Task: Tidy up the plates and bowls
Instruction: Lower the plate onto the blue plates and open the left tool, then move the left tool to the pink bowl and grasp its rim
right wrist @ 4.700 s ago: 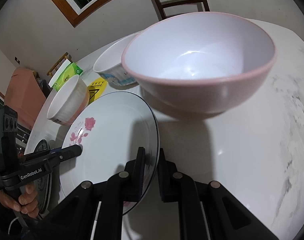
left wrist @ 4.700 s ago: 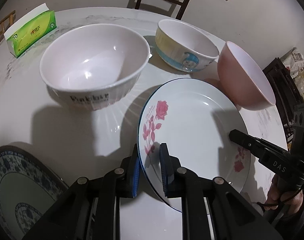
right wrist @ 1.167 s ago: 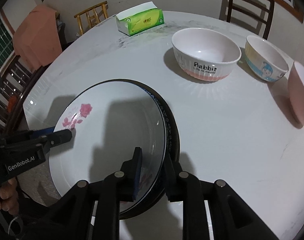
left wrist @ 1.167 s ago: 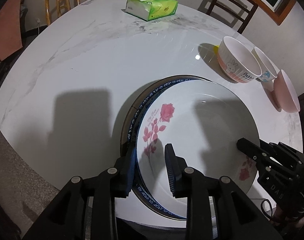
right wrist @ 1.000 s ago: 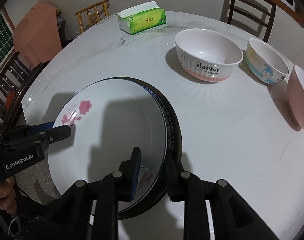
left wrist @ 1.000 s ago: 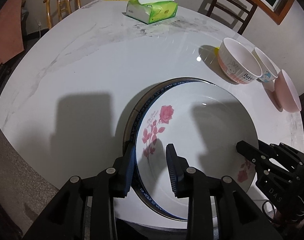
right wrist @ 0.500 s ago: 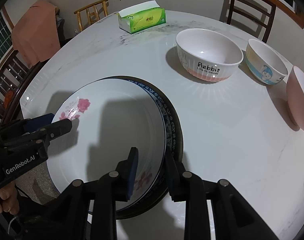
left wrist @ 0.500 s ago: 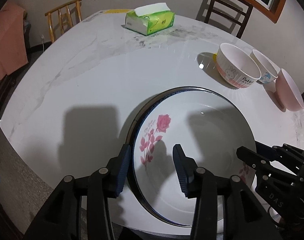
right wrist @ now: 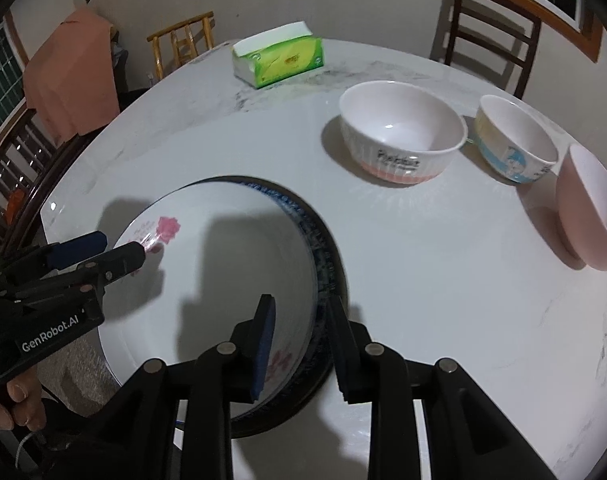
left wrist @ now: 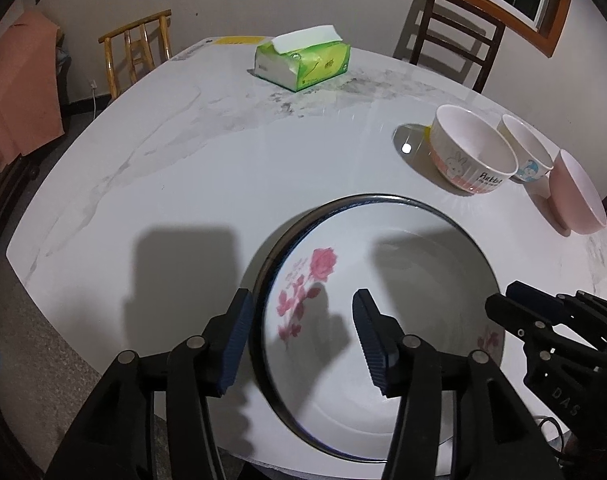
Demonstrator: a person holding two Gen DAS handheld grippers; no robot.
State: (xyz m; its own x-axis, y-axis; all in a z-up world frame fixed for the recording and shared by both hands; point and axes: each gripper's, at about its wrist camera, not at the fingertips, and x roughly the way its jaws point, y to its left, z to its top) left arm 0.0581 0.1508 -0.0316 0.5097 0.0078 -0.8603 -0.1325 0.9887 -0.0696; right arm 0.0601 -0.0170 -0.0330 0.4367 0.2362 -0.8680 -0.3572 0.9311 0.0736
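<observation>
Left gripper point(left wrist: 301, 332): fingers spread wide, nothing between them gripped, one on each side of the near-left rim of the rose plate point(left wrist: 383, 316), not touching it as far as can be seen. Right gripper point(right wrist: 299, 344): fingers parted as well, standing over the right rims of both plates, holding nothing; contact with the rims cannot be told.

Rose plate: white with pink flowers, lying inside the blue-patterned plate point(right wrist: 323, 256), only a dark blue edge of the lower one visible around it. Both stacked at the near edge of the white marbled surface point(left wrist: 223, 168).

Farther right, in a row: the Rabbit bowl point(right wrist: 401, 136), upright; just beside it the yellow-and-blue cartoon bowl point(right wrist: 515, 140), upright; then the pink bowl point(right wrist: 591, 208), tilted on its side with the opening facing left. All three apart from the plates.

At the far side, a green tissue box point(left wrist: 303, 62), white sheet sticking out. Behind the surface, a dark wooden chair point(left wrist: 455, 36) and a light wooden chair point(left wrist: 137, 48).
</observation>
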